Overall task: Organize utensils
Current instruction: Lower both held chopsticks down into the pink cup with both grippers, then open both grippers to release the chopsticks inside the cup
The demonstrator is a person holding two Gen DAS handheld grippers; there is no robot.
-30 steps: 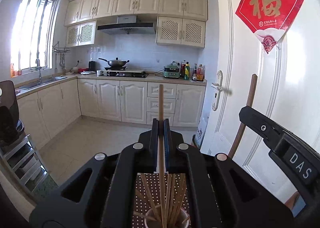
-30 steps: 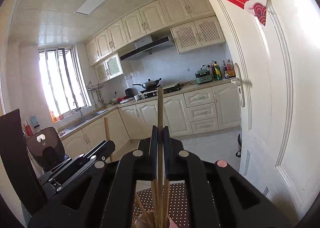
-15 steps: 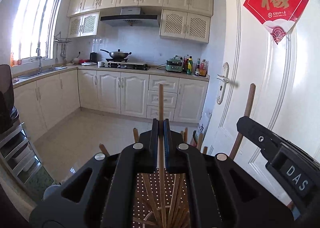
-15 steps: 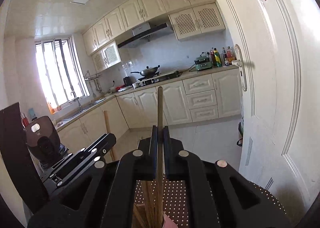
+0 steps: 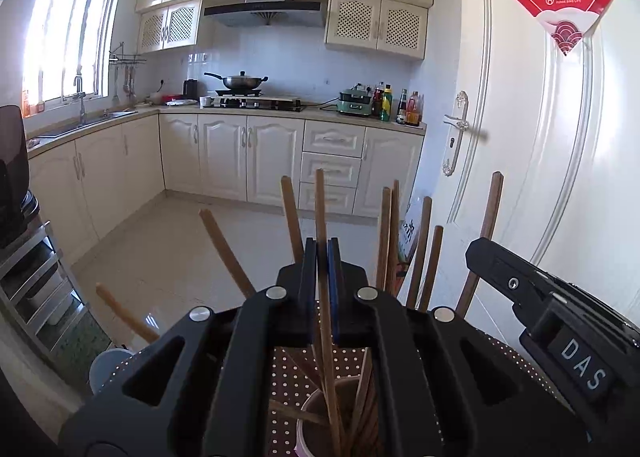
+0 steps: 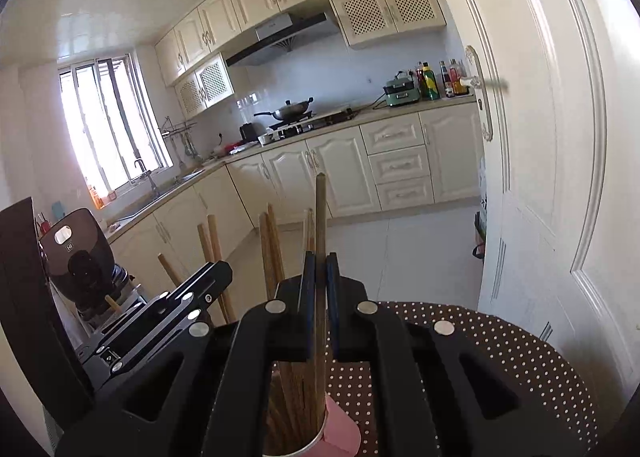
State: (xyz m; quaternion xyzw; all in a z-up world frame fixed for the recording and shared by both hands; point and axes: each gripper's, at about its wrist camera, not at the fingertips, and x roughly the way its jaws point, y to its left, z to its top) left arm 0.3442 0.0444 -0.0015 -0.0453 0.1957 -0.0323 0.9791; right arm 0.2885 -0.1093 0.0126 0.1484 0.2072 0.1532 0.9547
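Left wrist view: my left gripper point(image 5: 322, 257) is clamped on one wooden chopstick point(image 5: 320, 209), held upright, its lower end already inside the cup point(image 5: 308, 423) on the dotted tablecloth point(image 5: 288, 381). Other chopsticks point(image 5: 424, 249) stand in the same cup, fanned outward. Right wrist view: my right gripper point(image 6: 318, 269) is likewise pinched shut on a single chopstick point(image 6: 320, 217), lower end in the pink-sided cup point(image 6: 340, 433) amid the bundle point(image 6: 272, 249). Judgement: step in hand is lowering both sticks into the cup. To do it well, I should keep each stick near vertical, aim for a gap between the leaning ones, and let go only once the tip seems to be at the bottom. Risk: the two grippers sit close together, and a sideways nudge could tip the cup.
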